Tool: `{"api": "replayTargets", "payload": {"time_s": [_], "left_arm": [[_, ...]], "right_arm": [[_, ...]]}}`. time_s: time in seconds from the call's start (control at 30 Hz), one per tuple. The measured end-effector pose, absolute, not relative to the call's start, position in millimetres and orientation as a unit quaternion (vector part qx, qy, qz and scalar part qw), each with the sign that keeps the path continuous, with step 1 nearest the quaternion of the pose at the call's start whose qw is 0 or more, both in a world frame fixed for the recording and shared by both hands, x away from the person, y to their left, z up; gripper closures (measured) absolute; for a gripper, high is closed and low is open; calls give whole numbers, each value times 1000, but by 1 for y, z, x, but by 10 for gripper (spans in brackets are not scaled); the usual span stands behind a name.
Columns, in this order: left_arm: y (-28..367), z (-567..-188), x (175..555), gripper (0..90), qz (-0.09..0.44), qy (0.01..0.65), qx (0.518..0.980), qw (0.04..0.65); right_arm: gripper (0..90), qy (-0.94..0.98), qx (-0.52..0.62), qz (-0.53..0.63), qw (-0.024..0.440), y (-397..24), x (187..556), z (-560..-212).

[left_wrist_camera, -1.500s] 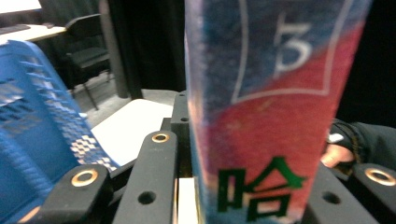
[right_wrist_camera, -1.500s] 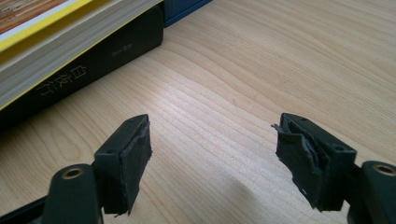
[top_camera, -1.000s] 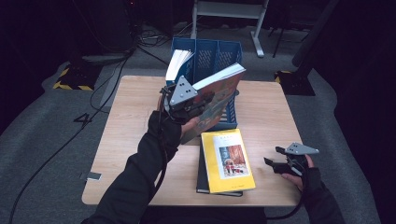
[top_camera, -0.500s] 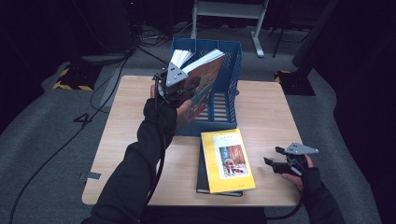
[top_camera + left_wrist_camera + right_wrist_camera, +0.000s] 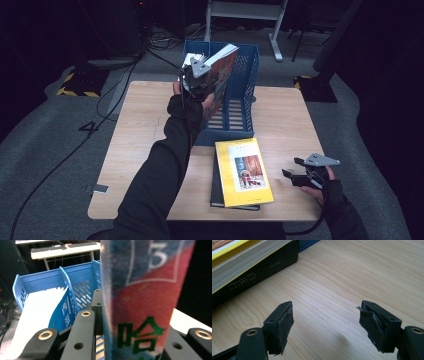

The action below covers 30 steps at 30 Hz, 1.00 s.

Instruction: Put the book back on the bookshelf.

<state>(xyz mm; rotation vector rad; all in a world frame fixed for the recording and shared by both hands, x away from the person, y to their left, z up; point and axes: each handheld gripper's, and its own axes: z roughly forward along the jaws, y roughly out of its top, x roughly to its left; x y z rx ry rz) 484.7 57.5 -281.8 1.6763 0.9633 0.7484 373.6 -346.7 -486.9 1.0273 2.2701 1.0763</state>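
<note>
My left gripper [image 5: 206, 82] is shut on a red and blue book [image 5: 222, 75] and holds it upright on edge above the blue file rack [image 5: 246, 90]. In the left gripper view the book's spine [image 5: 145, 302] stands between the jaws, above the rack's dividers [image 5: 65, 281]. A white and blue book [image 5: 42, 312] leans in the rack's far slot. A yellow book [image 5: 243, 171] lies on a black book [image 5: 216, 187] at the table's front. My right gripper [image 5: 295, 176] rests open near the front right edge, its jaws [image 5: 325, 322] holding nothing.
The wooden table [image 5: 140, 130] has bare room left of the rack and along the right side [image 5: 362, 272]. The black book [image 5: 262, 272] and yellow book [image 5: 234, 257] lie just left of the right gripper. Cables and a metal stand [image 5: 245, 15] sit on the floor behind.
My left hand has carried the red and blue book back and to the left and turned it from lying tilted to upright over the rack. The right gripper has stayed put.
</note>
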Motion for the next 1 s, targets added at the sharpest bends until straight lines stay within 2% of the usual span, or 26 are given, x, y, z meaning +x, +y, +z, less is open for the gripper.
{"api": "replayTargets", "payload": {"time_s": [0.47, 1.0], "left_arm": [[44, -298, 528, 739, 308, 445, 680, 494], [18, -321, 547, 739, 327, 481, 655, 483]], "right_arm": [[275, 830, 356, 381, 198, -341, 372, -492], [278, 834, 352, 378, 195, -339, 371, -494]]}}
